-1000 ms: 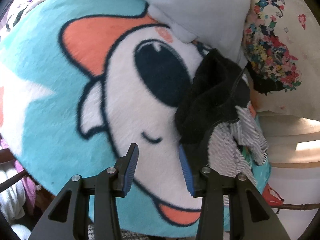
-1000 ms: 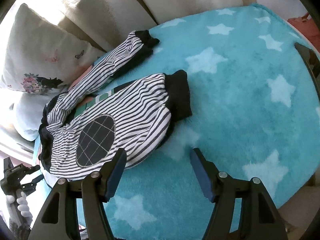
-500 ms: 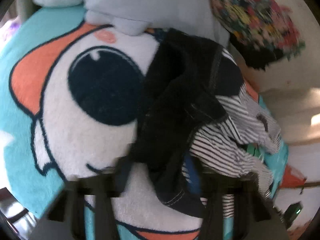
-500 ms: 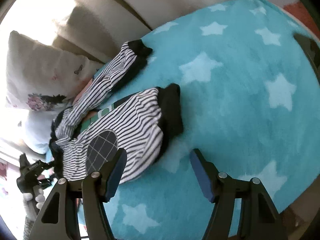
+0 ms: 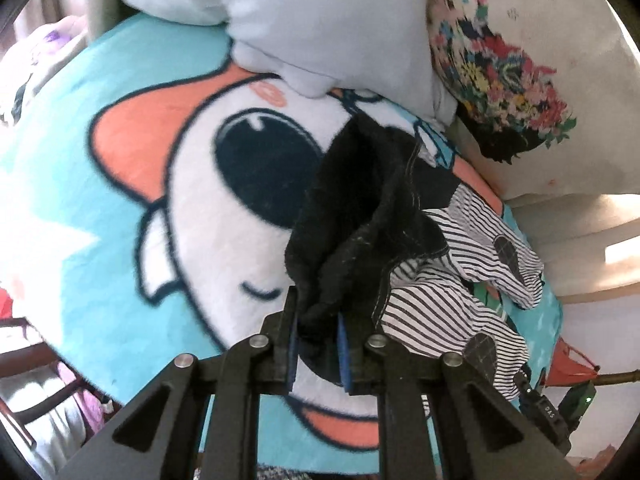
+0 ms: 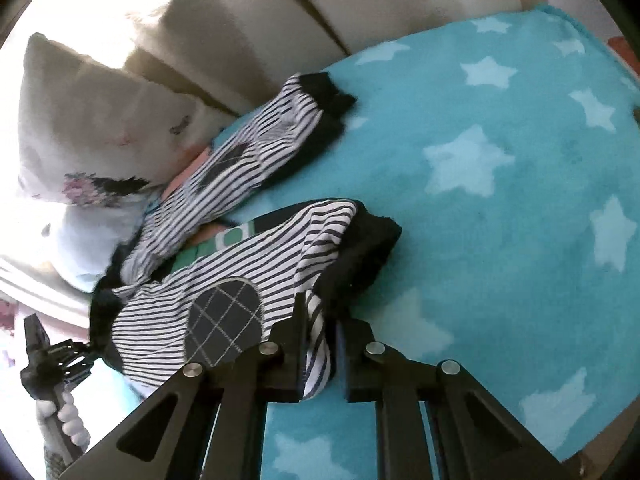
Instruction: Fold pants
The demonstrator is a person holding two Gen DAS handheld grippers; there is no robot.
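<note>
Lying rumpled on the cartoon blanket [image 5: 120,200] beside the flowered pillow [image 5: 520,80], pants [image 5: 440,304] being pinched at the black waistband [image 5: 360,216] by the left gripper [image 5: 318,344], jaws nearly closed, and at the striped leg hem [image 6: 320,344] by the right gripper [image 6: 322,356], jaws likewise narrow.

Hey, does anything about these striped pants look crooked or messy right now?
Yes. The striped pants lie rumpled on the star blanket, legs splayed apart, not aligned. The black waistband is bunched where the left gripper pinches it.
</note>
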